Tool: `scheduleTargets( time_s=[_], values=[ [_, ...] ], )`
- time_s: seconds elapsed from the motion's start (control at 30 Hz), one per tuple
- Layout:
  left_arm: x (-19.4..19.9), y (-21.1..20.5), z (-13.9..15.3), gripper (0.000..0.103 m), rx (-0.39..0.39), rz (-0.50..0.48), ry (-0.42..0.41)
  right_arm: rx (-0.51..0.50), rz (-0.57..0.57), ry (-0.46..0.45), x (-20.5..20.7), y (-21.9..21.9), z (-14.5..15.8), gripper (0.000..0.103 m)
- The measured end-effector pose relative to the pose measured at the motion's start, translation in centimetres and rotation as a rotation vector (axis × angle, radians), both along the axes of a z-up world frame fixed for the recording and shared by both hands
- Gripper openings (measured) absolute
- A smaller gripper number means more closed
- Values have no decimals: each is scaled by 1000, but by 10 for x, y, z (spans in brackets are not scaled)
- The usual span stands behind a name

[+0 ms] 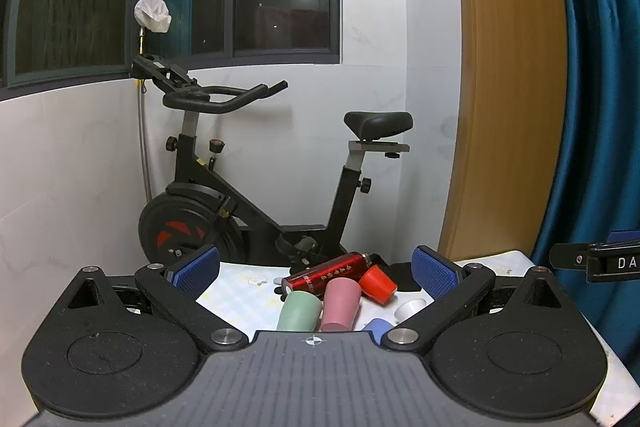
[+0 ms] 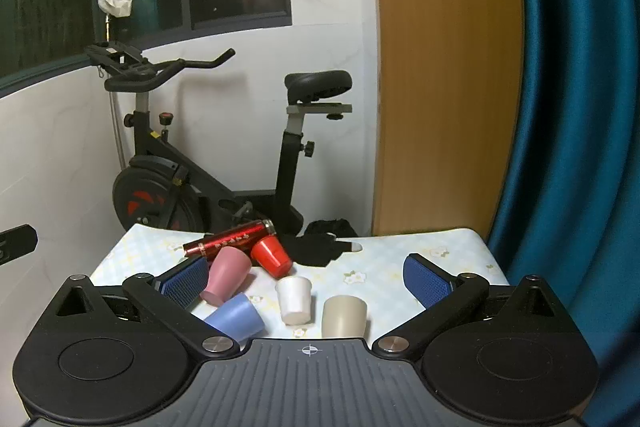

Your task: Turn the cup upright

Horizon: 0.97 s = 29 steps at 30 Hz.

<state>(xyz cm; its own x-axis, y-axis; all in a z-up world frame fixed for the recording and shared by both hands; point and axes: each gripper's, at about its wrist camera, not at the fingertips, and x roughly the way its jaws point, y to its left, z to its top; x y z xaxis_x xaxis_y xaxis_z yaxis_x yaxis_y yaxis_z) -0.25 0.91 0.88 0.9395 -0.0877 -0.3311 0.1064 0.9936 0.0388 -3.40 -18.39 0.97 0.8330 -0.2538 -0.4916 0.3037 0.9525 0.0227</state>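
We hold both the left hand-held gripper [image 1: 316, 277] and the right hand-held gripper [image 2: 306, 281] wide, gripping nothing. Near the desk [image 2: 400, 267] middle, pink cup [image 2: 226, 277], blue cup [image 2: 236, 317], white cup [image 2: 294, 299] and red cup [image 2: 272, 257] lie tipped; beige cup [image 2: 344, 315] stands inverted.

Six cups on table [image 2: 420, 259]: green [image 1: 298, 311], pink [image 2: 226, 277], red [image 2: 272, 257], blue [image 2: 236, 319], white [image 2: 294, 299], beige [image 2: 344, 317]. One red flask [image 2: 228, 239]. One black cloth [image 2: 320, 249]. One exercise bike [image 2: 192, 163].
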Motion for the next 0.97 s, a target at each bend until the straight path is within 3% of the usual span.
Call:
scheduleTargets(
  time_s=[0.97],
  values=[
    [3,0,-5,103,-9,-7,31,11,-15,6,1,-3,-4,103]
  ],
)
